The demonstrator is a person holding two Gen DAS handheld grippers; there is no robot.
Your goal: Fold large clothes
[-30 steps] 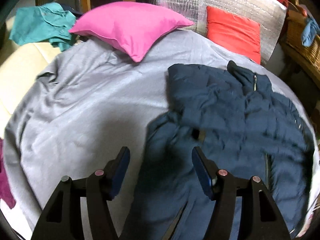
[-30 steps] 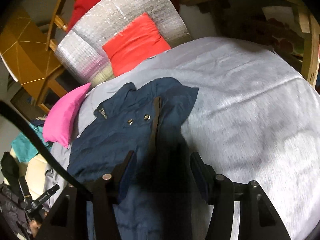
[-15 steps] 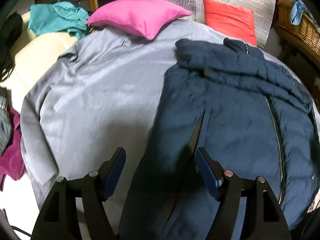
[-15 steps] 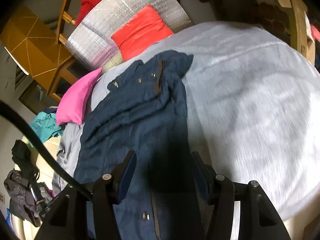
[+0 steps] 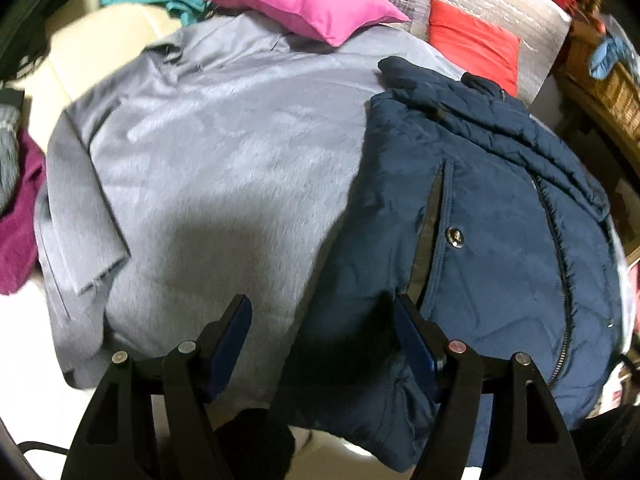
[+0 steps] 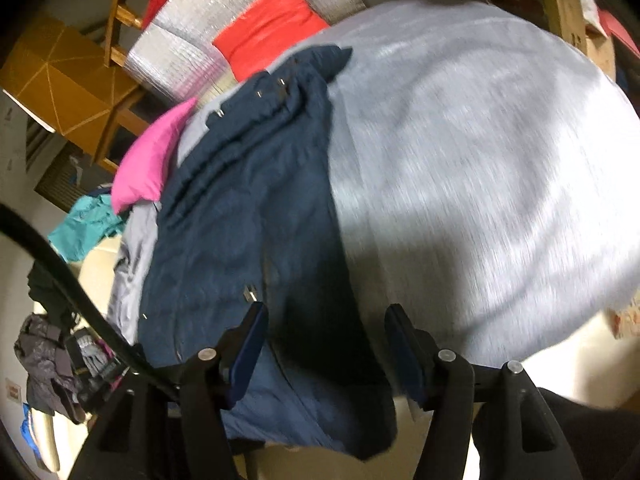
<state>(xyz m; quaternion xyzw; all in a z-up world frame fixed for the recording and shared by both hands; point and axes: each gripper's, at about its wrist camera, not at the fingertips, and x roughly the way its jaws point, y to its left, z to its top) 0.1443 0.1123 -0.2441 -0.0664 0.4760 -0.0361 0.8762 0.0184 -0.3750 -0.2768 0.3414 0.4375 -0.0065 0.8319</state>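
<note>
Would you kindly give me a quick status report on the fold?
Left gripper open, empty. Right gripper opening, over the hem, gripping nothing. Navy quilted jacket flat on grey bedspread. Nothing in the way.

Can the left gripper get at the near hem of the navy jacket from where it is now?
Probably yes. The left gripper is open right over the navy jacket hem, with only the grey cover alongside and nothing between.

Navy quilted jacket [image 5: 500, 232] lies spread flat, front side up, over the right half of the left wrist frame. Collar toward upper right, hem hanging over the near edge at bottom centre. Zipper and 1 metal snap visible. Fills centre-left of the right wrist frame [image 6: 248, 216].
</note>
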